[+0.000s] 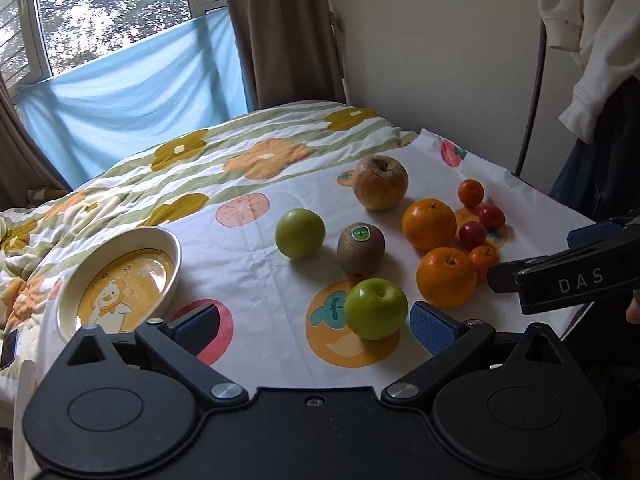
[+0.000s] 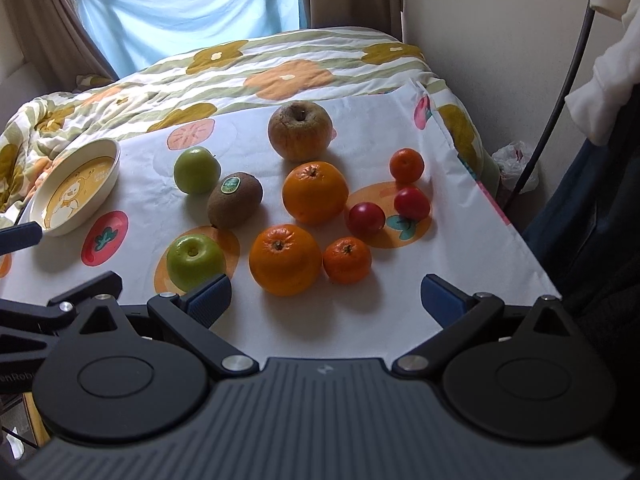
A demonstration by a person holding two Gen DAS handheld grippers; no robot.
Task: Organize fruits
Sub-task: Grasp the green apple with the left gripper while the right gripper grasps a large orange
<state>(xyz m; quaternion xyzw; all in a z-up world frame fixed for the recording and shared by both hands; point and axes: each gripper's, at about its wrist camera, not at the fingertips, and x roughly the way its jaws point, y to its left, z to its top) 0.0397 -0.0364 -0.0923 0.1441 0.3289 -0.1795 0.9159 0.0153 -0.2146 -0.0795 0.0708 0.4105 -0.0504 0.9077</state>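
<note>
Fruit lies on a white printed cloth (image 2: 360,128): a near green apple (image 1: 375,308) (image 2: 195,261), a far green apple (image 1: 300,233) (image 2: 197,170), a kiwi (image 1: 361,249) (image 2: 235,199), a wrinkled apple (image 1: 380,182) (image 2: 300,130), two oranges (image 2: 285,259) (image 2: 315,192), small mandarins (image 2: 347,260) and cherry tomatoes (image 2: 366,219). An empty duck-print bowl (image 1: 124,280) (image 2: 76,192) sits at the left. My left gripper (image 1: 316,324) is open, just short of the near green apple. My right gripper (image 2: 326,300) is open and empty, low before the near orange.
The cloth covers a bed with a flowered quilt (image 1: 240,152). A wall is at the right, with hanging clothes (image 1: 592,40) and a plastic bag (image 2: 514,164) on the floor. A window with a blue sheet (image 1: 128,96) is behind.
</note>
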